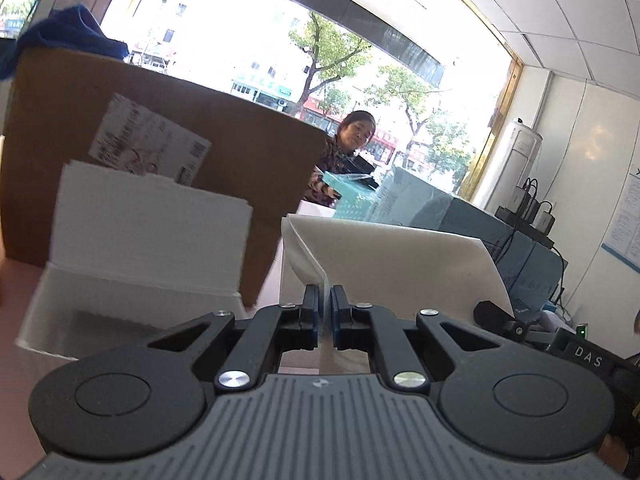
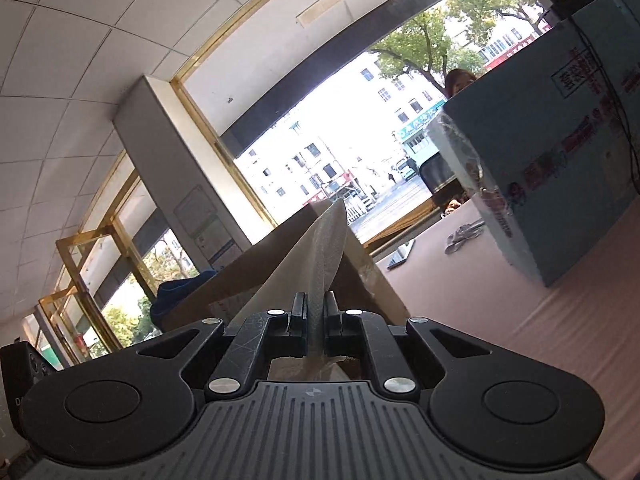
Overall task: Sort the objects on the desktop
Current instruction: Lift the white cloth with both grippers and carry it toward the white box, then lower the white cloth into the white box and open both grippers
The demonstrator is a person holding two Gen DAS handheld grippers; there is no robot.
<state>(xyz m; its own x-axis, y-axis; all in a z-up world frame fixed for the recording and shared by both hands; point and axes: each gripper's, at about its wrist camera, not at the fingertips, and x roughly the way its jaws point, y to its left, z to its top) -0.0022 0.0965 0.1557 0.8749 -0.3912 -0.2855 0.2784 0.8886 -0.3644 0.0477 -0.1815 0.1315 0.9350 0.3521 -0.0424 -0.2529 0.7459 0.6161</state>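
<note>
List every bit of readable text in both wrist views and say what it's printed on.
"DAS": white letters on the black device at right in the left wrist view.
Shipping labels on the cardboard box: too blurred to read.
Red and dark print on the blue carton: characters, not legible.
Street shop signs outside the window: too small.

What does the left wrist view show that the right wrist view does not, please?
Only the left wrist view shows the open white box and the label on the cardboard box.

Only the right wrist view shows the crumpled wrapper on the pink table.

Both show a hand-held gripper, left and right, shut on the white sheet.
</note>
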